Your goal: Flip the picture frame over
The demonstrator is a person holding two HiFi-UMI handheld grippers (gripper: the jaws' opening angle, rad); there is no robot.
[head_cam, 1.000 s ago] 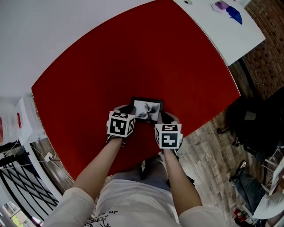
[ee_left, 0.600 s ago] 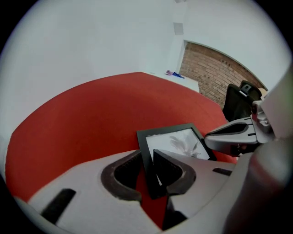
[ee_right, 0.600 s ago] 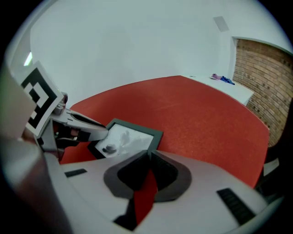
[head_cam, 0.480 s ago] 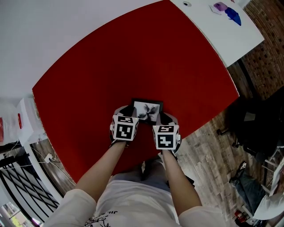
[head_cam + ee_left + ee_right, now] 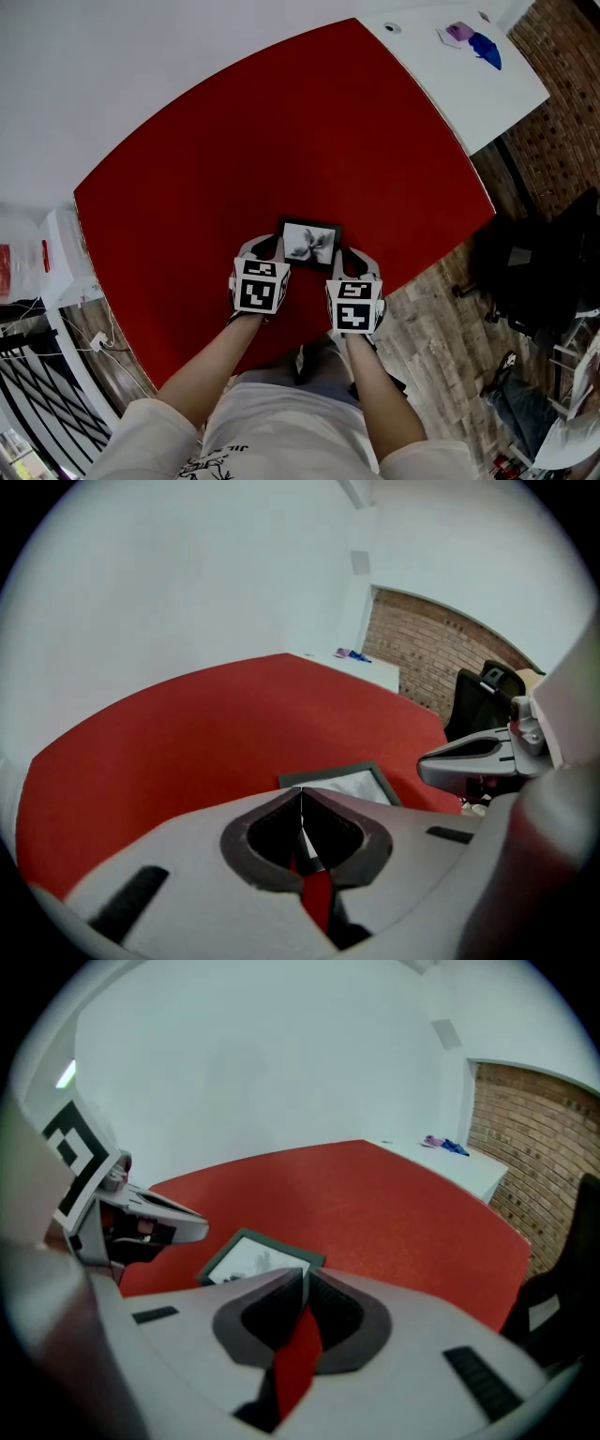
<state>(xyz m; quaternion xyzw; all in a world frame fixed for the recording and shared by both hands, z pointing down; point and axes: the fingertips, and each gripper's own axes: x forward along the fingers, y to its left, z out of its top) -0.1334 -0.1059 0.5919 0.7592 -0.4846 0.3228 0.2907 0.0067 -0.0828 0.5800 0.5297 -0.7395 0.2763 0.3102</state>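
Left gripper [image 5: 270, 248] jaws have just closed, pinching the near-left corner of the black rectangular picture frame [image 5: 310, 242]. Right gripper [image 5: 343, 254] clamps its near-right corner. Photo faces up; we judge the flip barely begun.

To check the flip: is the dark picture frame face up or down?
Face up: the dark rectangular picture frame shows its pictured side upward.

A red table [image 5: 281, 131] stands beside a white table [image 5: 450, 89] bearing a small blue thing [image 5: 489, 49], near a brick wall [image 5: 562, 66]
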